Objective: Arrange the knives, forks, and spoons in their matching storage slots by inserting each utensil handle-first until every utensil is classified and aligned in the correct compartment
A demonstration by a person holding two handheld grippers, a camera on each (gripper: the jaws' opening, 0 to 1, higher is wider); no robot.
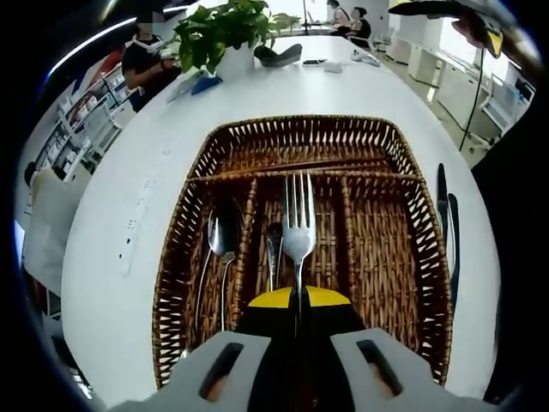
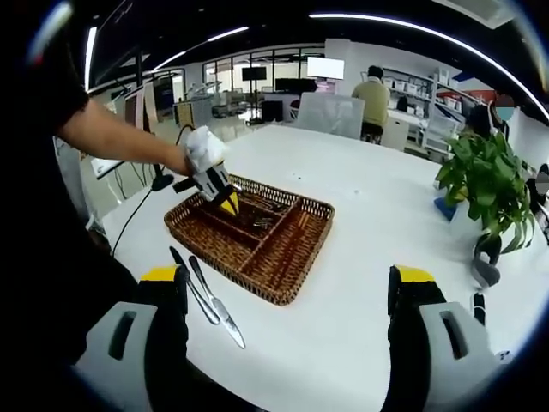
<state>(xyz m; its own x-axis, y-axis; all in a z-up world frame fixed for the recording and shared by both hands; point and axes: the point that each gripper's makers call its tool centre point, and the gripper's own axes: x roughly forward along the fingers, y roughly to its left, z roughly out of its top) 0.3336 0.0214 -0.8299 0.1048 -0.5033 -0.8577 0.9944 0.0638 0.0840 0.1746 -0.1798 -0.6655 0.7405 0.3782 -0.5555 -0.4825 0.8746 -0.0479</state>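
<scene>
over the wicker tray [image 1: 180, 257], left tool [image 1: 299, 330] apparently clamped on fork [image 1: 298, 225]; right tool [image 2: 290, 296] apart

Grey gripper [image 2: 287, 296], yellow-black tips; white glove [image 2: 203, 148].

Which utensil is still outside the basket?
The two knives on the table beside the wicker basket; the fork and spoons sit over its slots.

A long white desk [image 2: 377, 197] runs through an open office lit by bright strip ceiling lights [image 2: 386, 21]. A leafy green potted plant [image 2: 485, 176] stands on it, with shelving [image 2: 433, 112] and a wall-mounted screen [image 2: 325, 67] beyond, and a seated person in a mustard top [image 2: 372, 96].
</scene>
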